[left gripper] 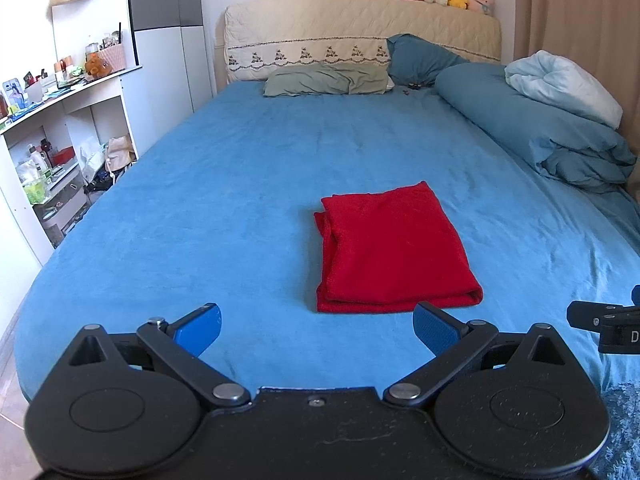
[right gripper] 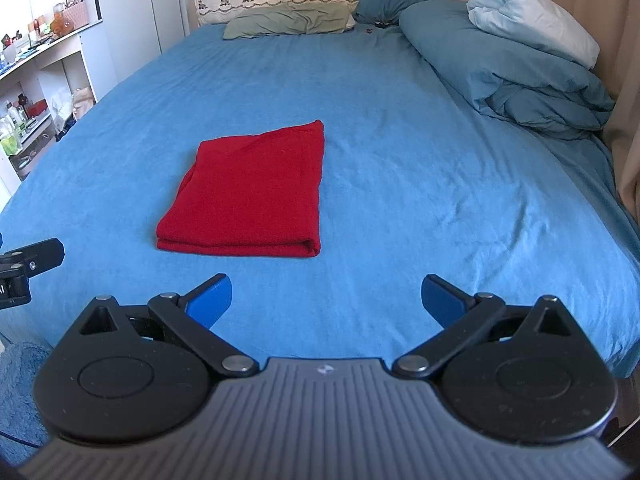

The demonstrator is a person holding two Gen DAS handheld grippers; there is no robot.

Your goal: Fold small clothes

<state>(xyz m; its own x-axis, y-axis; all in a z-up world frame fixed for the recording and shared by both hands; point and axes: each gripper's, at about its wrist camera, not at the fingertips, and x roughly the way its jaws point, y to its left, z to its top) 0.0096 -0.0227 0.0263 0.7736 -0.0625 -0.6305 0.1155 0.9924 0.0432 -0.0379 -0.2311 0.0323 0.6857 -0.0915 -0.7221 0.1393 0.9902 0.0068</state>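
A red cloth (left gripper: 390, 250) lies folded into a neat rectangle on the blue bed sheet (left gripper: 220, 200); it also shows in the right wrist view (right gripper: 252, 192). My left gripper (left gripper: 316, 326) is open and empty, held just short of the cloth's near edge. My right gripper (right gripper: 326, 300) is open and empty, near the cloth's near right corner and apart from it. Each gripper's edge shows in the other's view: the right one (left gripper: 604, 324) and the left one (right gripper: 28, 264).
Pillows (left gripper: 328, 80) and a rumpled blue duvet (left gripper: 552, 132) lie at the head and right side of the bed. A cluttered white shelf unit (left gripper: 60, 140) stands left of the bed. A shaggy blue rug (right gripper: 20, 392) lies on the floor.
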